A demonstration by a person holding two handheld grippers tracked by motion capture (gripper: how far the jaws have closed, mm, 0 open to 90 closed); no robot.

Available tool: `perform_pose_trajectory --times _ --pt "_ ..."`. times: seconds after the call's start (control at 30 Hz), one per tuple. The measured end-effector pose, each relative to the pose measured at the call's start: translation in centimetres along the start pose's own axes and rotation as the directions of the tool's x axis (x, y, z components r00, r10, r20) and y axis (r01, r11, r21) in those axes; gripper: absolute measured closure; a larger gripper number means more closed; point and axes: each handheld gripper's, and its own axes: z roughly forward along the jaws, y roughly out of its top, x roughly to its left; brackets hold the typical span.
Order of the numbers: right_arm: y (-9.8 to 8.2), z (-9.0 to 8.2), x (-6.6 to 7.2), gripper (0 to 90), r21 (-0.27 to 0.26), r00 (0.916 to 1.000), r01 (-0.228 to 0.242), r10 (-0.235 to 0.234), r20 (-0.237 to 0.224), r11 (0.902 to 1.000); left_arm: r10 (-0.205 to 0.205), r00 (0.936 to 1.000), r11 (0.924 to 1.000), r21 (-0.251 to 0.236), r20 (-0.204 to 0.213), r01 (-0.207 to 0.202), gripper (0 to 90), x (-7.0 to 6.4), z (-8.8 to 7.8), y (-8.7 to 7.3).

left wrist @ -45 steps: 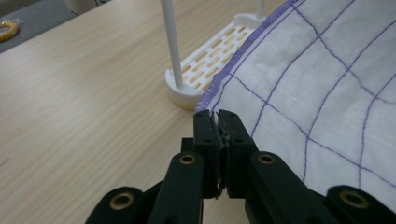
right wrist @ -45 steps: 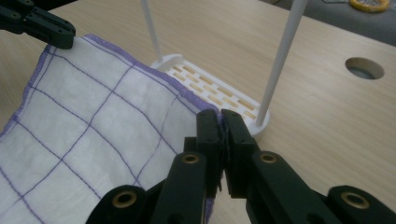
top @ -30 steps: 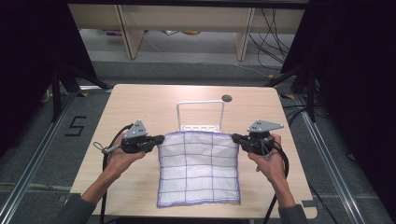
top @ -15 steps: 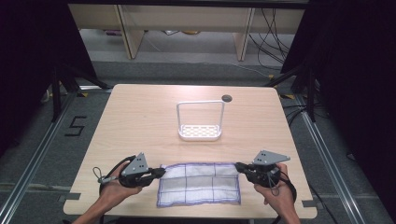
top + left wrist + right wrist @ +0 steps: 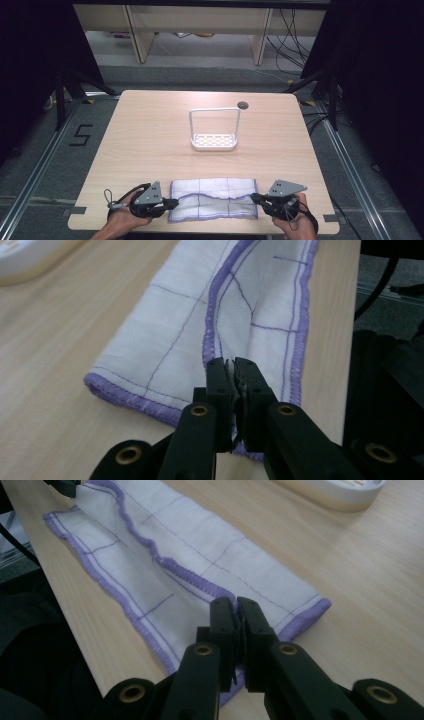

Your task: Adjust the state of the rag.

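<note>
A white cloth with purple grid lines and a purple hem lies folded into a long strip near the table's front edge. My left gripper is at its left end, shut on a corner of the upper layer. My right gripper is at its right end, shut on the other corner. In the left gripper view the jaws pinch the hemmed edge of the cloth. The right gripper does the same in its own view, low over the cloth. The upper hem runs wavy between the two grips.
A white rack with a wire handle stands mid-table behind the cloth; its base also shows as the rack and the rack. A dark round hole sits near the far edge of the wooden table. The front edge runs just under the cloth.
Both grippers came down and toward the front edge, carrying the cloth's held edge over itself. The cloth went from a spread square to a folded strip.
</note>
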Motion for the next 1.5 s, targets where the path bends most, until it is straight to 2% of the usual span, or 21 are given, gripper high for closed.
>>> perform_pose_trajectory --times 0.03,0.07,0.1,0.13,0.23,0.4,0.5,0.57,0.63,0.67,0.73,0.77,0.8,0.87,1.03,1.13,1.2,1.23,1.3,1.37,1.5 --pt "-0.2 0.0 0.0 86.3 0.001 0.9997 0.023 -0.023 0.005 0.9997 0.028 0.9996 0.9995 0.015 -0.002 -0.028 84.4 0.0 0.0 -0.1" --pt "-0.4 -0.1 0.3 85.7 0.004 0.9997 0.025 -0.025 0.003 0.9997 -0.011 0.9999 0.9999 0.008 0.003 0.011 83.0 -0.3 0.0 -0.2" --pt "-0.4 -0.1 0.3 85.7 0.004 0.9997 0.025 -0.025 0.003 0.9997 -0.011 0.9999 0.9999 0.008 0.003 0.011 79.8 -0.3 0.0 -0.2" --pt "-0.7 -0.3 0.6 79.4 0.006 0.9998 0.007 -0.007 0.017 1.0000 -0.010 0.9992 0.9999 0.000 0.037 0.010 75.4 -0.3 -0.2 -0.2" --pt "-0.8 -0.8 0.6 72.6 -0.025 0.9994 -0.020 0.021 0.027 0.9995 -0.028 0.9985 0.9993 -0.024 0.047 0.030 58.5 -0.5 -0.5 -0.1" --pt "-0.6 -1.5 0.1 64.2 -0.069 0.9955 -0.063 0.068 0.066 0.9956 -0.072 0.9973 0.9958 -0.056 0.018 0.073 44.5 0.5 -1.4 0.3" --pt "-0.5 -1.2 0.0 61.9 -0.054 0.9941 -0.077 0.080 0.072 0.9956 -0.105 0.9944 0.9922 -0.068 -0.007 0.105 40.4 1.3 -1.3 0.6" --pt "-0.5 -0.5 0.1 58.2 -0.012 0.9904 -0.100 0.101 0.095 0.9949 -0.131 0.9904 0.9888 -0.079 -0.044 0.127 38.6 2.7 -0.7 1.0" --pt "-0.6 -0.1 0.3 55.4 0.024 0.9888 -0.094 0.090 0.118 0.9953 -0.141 0.9878 0.9891 -0.051 -0.065 0.138 37.9 3.7 -0.1 1.2" --pt "-0.6 0.0 0.5 54.1 0.044 0.9860 -0.104 0.098 0.135 0.9936 -0.175 0.9819 0.9838 -0.051 -0.072 0.172 37.0 4.0 0.3 1.3" --pt "-0.8 0.3 0.5 53.5 0.059 0.9862 -0.086 0.076 0.147 0.9945 -0.177 0.9813 0.9840 -0.035 -0.075 0.175 35.7 4.4 0.6 1.4" --pt "-0.8 0.2 0.7 53.5 0.074 0.9836 -0.112 0.100 0.151 0.9910 -0.192 0.9772 0.9814 -0.023 -0.091 0.191 35.7 5.0 1.2 1.5" --pt "-0.9 0.3 0.6 53.5 0.075 0.9857 -0.081 0.069 0.154 0.9939 -0.202 0.9747 0.9795 -0.019 -0.097 0.201 35.7 5.3 1.5 1.5" --pt "-1.0 0.3 0.9 53.5 0.097 0.9839 -0.097 0.080 0.160 0.9906 -0.186 0.9752 0.9823 -0.004 -0.120 0.187 36.7 5.8 1.8 1.6" --pt "-1.3 0.8 1.4 53.0 0.162 0.9842 -0.100 0.074 0.161 0.9817 -0.206 0.9719 0.9773 0.025 -0.114 0.210 40.1 6.6 2.5 1.5" --pt "-1.5 1.2 1.5 52.3 0.185 0.9839 -0.105 0.075 0.162 0.9770 -0.157 0.9833 0.9842 0.068 -0.092 0.163 47.3 6.6 2.9 1.3" --pt "-1.5 1.2 1.5 52.4 0.199 0.9839 -0.109 0.078 0.161 0.9739 -0.141 0.9863 0.9861 0.077 -0.086 0.147 49.7 6.5 3.0 1.3" --pt "-1.7 1.6 1.8 52.1 0.210 0.9815 -0.137 0.104 0.161 0.9681 -0.129 0.9877 0.9875 0.080 -0.090 0.136 55.7 6.3 3.0 1.3" --pt "-1.8 1.9 1.8 52.5 0.229 0.9833 -0.124 0.088 0.159 0.9656 -0.123 0.9889 0.9891 0.070 -0.082 0.129 60.8 6.2 3.0 1.3" --pt "-1.8 2.0 1.9 52.8 0.222 0.9832 -0.118 0.082 0.163 0.9680 -0.116 0.9905 0.9904 0.067 -0.074 0.121 66.5 6.0 2.9 1.2" --pt "-2.0 2.0 2.3 64.4 0.212 0.9847 -0.119 0.088 0.150 0.9699 -0.101 0.9930 0.9916 0.075 -0.061 0.106 74.7 5.7 2.8 1.2"
